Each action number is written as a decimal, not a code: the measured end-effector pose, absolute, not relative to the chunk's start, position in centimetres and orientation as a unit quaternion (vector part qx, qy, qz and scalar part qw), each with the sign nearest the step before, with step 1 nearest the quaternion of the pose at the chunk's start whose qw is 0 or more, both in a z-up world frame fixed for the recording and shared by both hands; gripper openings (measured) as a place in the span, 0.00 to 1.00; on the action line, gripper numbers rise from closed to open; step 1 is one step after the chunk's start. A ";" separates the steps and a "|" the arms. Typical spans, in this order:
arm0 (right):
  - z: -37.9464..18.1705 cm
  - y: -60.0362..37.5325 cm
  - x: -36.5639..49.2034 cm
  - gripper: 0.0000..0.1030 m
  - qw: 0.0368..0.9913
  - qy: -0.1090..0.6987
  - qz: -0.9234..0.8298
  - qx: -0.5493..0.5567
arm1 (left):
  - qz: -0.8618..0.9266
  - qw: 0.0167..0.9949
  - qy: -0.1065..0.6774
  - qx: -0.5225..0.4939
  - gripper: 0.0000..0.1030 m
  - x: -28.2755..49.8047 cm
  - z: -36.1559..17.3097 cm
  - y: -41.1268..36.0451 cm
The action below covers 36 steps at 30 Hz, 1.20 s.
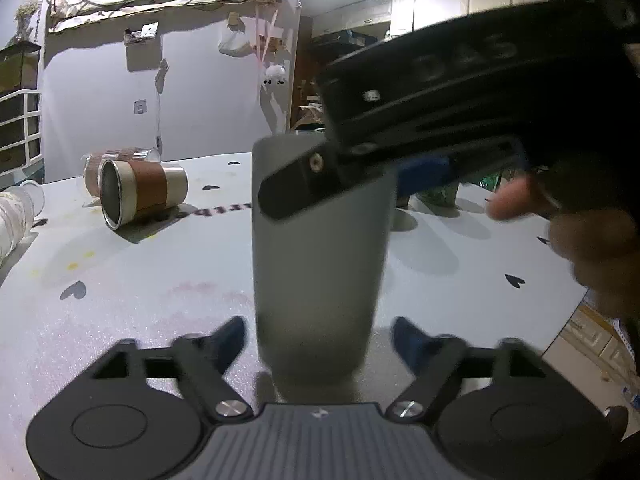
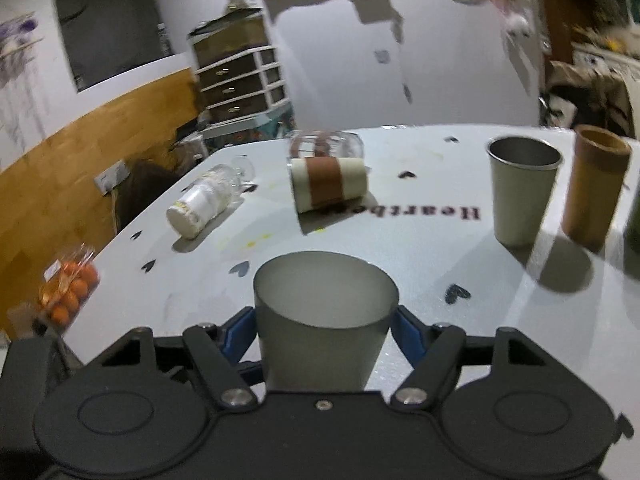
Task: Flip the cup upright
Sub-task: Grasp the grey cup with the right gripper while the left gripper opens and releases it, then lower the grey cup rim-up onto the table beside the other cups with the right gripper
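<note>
**A:** Your frosted grey cup already stands mouth-up on the tabletop, right in front of your right hand-held gripper. Its blue pads sit at the rim on both sides. Whether they press the wall or have just let go, I cannot tell.

**B:** And my left one?

**A:** Your left hand-held gripper is spread wide low down by the cup's base, fingertips clear of the wall and holding nothing.

**B:** How will the cup behave?

**A:** It looks like thin translucent plastic, so I'd judge it light and somewhat springy. It tapers to a narrow base, so a nudge high up could tip it. The matte wall should give the pads decent friction.

**B:** Where would you take hold?

**A:** Across the upper wall just under the rim, squeezing gently; too hard and the mouth may go oval and pop out. The banded tumbler and the clear jar lie on their sides farther back.
</note>
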State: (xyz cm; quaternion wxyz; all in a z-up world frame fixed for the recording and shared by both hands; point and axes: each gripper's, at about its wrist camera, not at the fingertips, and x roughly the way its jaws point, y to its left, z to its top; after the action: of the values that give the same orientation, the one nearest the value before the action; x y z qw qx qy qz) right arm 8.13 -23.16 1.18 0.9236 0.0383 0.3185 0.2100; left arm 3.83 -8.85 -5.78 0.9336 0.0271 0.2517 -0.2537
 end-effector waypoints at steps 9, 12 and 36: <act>2.4 -24.4 14.3 0.72 0.974 0.196 0.112 -0.013 | -0.243 0.939 0.245 0.015 0.92 3.5 -5.8 -7.9; 2.2 -24.7 17.6 0.72 0.979 0.181 0.090 -0.012 | -0.239 0.939 0.247 0.012 0.92 3.6 -5.9 -7.6; -1.4 -21.8 23.5 0.84 0.979 0.190 0.051 -0.053 | -0.218 0.945 0.243 0.000 0.92 4.0 -5.9 -6.1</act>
State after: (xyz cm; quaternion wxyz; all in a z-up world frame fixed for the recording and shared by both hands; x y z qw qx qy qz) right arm 23.49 -21.81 -1.41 0.9790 -0.0532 0.1899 0.0509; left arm 4.01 -6.09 -5.90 0.9454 0.0003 0.2427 -0.2177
